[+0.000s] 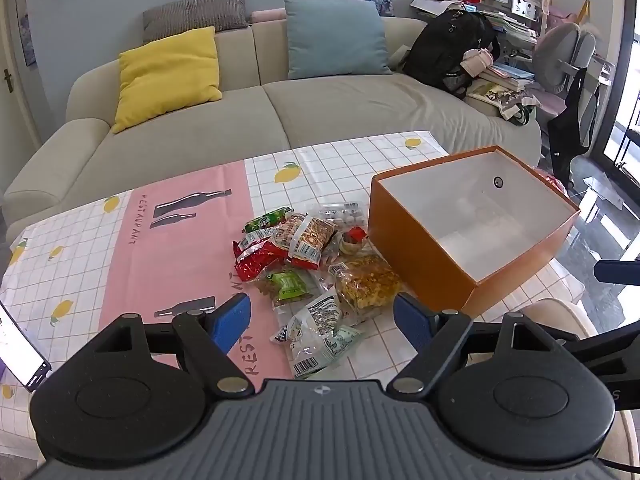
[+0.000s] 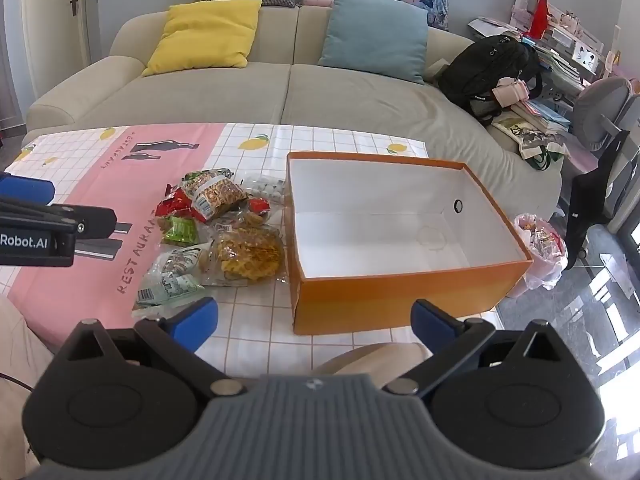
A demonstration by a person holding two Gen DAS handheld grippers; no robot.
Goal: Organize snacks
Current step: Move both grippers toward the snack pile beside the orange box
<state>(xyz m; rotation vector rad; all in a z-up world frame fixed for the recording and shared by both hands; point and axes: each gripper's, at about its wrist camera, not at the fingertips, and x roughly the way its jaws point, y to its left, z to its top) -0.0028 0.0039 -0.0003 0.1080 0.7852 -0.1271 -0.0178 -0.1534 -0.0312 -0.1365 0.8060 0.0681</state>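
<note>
A heap of snack packets lies on the tablecloth: red, green, clear and white wrappers. The same heap shows in the right wrist view, left of an orange box with a white, empty inside. That box stands right of the heap in the left wrist view. My left gripper hovers above the near side of the heap, open, nothing between its blue pads. My right gripper hangs open in front of the box's near wall, holding nothing. The left gripper's side shows at the left edge of the right wrist view.
The table wears a pink and white checked cloth with lemons. A beige sofa with yellow and blue cushions and a black backpack stands behind. A phone lies at the left edge. A bin bag sits on the floor right.
</note>
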